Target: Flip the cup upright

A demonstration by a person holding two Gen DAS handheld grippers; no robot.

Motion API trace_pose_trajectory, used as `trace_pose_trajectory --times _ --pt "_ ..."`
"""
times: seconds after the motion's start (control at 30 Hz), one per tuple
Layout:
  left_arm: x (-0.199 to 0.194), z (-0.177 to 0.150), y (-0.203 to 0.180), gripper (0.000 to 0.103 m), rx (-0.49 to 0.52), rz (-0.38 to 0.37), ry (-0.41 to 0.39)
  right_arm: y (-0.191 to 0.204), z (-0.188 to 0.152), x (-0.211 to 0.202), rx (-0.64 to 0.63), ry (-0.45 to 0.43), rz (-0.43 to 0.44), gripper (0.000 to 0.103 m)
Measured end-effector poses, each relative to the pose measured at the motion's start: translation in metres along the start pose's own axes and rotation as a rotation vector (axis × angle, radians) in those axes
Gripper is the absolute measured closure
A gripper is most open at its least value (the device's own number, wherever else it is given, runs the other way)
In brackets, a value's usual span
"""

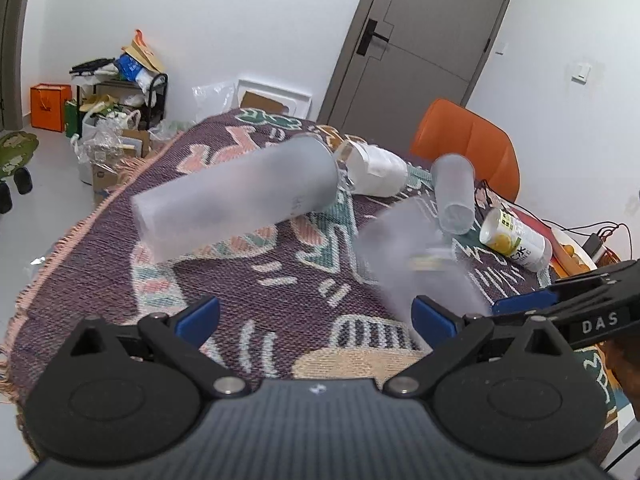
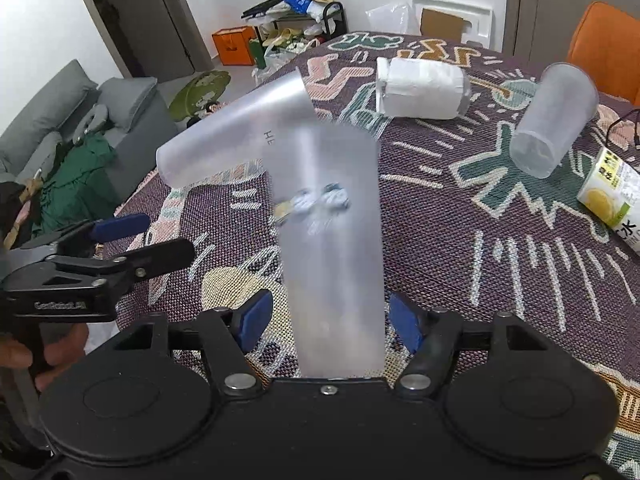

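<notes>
The right gripper (image 2: 330, 322) has its blue pads (image 2: 256, 320) spread wide, and a frosted cup (image 2: 332, 248) stands between them, blurred; a small gap shows on each side, so the pads do not seem to press it, though the blur makes contact hard to judge. In the left wrist view the same cup (image 1: 416, 248) is a smear just ahead of the right gripper's blue pad. The left gripper (image 1: 316, 316) is also wide apart, holding nothing, above the patterned cloth (image 1: 280, 280). A second frosted cup (image 1: 236, 200) lies on its side on the cloth beyond it. Farther back lie a white paper-wrapped cup (image 2: 422, 88), a small frosted cup (image 2: 554, 120) and a lemon-print bottle (image 2: 612, 196), all on their sides.
</notes>
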State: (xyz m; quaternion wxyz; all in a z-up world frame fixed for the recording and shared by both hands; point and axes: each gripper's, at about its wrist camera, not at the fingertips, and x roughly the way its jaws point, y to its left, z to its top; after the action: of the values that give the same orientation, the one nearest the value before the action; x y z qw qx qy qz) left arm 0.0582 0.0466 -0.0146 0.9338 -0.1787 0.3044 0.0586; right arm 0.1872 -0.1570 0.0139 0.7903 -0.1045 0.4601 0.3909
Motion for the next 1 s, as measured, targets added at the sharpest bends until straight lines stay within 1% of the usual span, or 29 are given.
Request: trace_pose_trajectory --times 0.1,0.2,0.4,0.47,0.53,0.63,0.67,0.73,0.8,0.87,1.0 --pt "0.006 0.003 -0.007 0.002 0.007 -0.02 0.009 -0.003 -0.002 -0.006 0.012 -0.02 0.003 0.037" --pt "0.013 0.007 -0.013 0.002 0.0 -0.025 0.017 -0.009 -0.006 -0.013 0.033 -0.054 0.013 0.037" --pt "0.025 0.018 -0.023 0.002 -0.01 -0.065 0.035 -0.026 -0.019 -0.024 0.096 -0.124 0.019 0.035" --pt "0.029 0.022 -0.025 0.002 -0.027 -0.08 0.044 -0.034 -0.027 -0.03 0.128 -0.172 0.03 0.032" --pt "0.035 0.026 -0.026 0.002 -0.053 -0.097 0.058 -0.043 -0.034 -0.036 0.167 -0.236 0.045 0.022" --pt "0.045 0.032 -0.028 0.002 -0.102 -0.122 0.082 -0.052 -0.045 -0.043 0.209 -0.309 0.038 0.012" --pt "0.049 0.034 -0.028 0.002 -0.12 -0.128 0.089 -0.054 -0.048 -0.044 0.222 -0.327 0.039 0.011" --pt "0.056 0.037 -0.028 0.003 -0.15 -0.136 0.099 -0.061 -0.055 -0.046 0.248 -0.364 0.037 0.003" --pt "0.064 0.04 -0.028 0.003 -0.179 -0.137 0.104 -0.064 -0.06 -0.045 0.26 -0.392 0.015 0.0" --pt "0.072 0.041 -0.027 0.004 -0.217 -0.139 0.115 -0.067 -0.066 -0.041 0.267 -0.406 -0.009 0.0" --pt "0.087 0.044 -0.025 0.004 -0.274 -0.159 0.133 -0.07 -0.078 -0.034 0.298 -0.416 -0.026 0.0"
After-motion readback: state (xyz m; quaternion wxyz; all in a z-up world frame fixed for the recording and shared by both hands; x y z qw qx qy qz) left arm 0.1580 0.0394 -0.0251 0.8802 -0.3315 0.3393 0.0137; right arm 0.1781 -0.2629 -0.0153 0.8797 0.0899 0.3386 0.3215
